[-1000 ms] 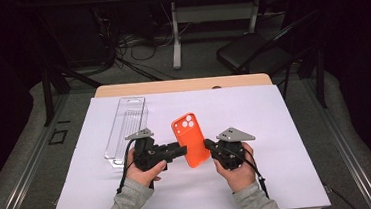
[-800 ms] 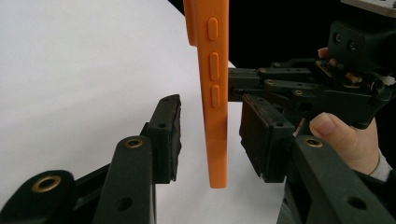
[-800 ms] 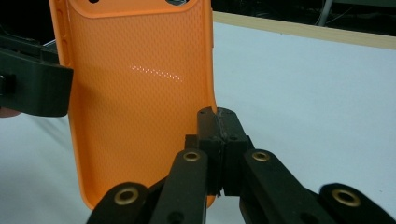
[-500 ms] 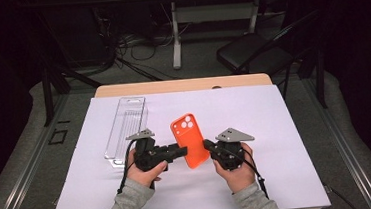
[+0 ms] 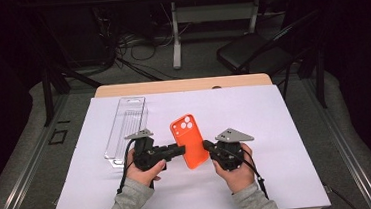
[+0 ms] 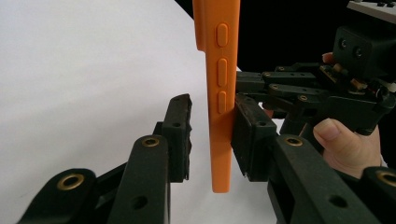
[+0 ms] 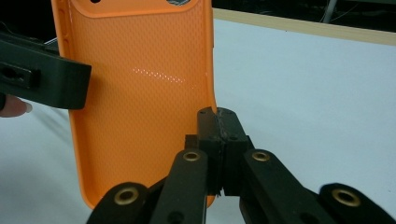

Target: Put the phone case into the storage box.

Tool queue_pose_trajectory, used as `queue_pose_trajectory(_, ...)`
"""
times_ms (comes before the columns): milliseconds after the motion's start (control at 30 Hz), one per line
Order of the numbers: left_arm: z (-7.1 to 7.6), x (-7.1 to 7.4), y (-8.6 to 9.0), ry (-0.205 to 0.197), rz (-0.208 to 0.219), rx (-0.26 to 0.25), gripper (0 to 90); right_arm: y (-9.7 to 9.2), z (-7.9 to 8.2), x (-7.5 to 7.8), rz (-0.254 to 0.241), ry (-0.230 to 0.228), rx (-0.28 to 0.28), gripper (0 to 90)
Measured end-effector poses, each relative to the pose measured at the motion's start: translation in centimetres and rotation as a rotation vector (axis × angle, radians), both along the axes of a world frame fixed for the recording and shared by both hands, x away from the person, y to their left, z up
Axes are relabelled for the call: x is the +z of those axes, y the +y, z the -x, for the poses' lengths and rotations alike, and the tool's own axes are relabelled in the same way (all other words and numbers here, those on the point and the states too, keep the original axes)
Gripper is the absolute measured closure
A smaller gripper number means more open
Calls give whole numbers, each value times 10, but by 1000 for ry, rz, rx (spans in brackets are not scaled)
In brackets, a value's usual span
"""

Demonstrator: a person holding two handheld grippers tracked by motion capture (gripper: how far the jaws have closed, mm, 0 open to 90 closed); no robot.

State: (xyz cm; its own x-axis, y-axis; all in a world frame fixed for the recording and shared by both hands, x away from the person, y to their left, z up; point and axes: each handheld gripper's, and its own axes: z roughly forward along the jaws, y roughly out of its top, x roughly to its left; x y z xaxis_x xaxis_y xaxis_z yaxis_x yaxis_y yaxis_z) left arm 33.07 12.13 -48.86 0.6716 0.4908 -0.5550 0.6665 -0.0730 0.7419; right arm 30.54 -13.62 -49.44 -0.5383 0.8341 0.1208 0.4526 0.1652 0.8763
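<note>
Two grippers meet at one orange silicone phone case, held upright. Right gripper is clamped on its edge. Left gripper jaws, just closing, straddle it: one pad touching, the other apart.

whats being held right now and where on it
The right gripper is shut on the orange phone case at its side edge. The left gripper has been closing around the opposite edge, one pad not yet touching.

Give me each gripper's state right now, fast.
Left gripper: open, jaws just been closing around the orange phone case; one pad touches it, the other stands off.
Right gripper: shut on the phone case's edge.
</note>
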Motion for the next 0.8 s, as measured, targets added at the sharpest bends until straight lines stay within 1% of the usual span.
queue_pose_trajectory(267, 0, 0, 0, 1, 3, 0, 727, 1, 0, -1, -2, 2, 0, 900)
queue_pose_trajectory(400, 0, 0, 0, 9, 5, 3, 738, 1, 0, -1, 0, 5, 2, 900)
queue_pose_trajectory(600, 1, 0, 1, 7, 5, -1, 766, 1, 0, -1, 3, 4, 5, 900)
queue_pose_trajectory(800, 0, -1, 1, 13, 16, -1, 780, 1, 0, -1, 2, 3, 5, 900)
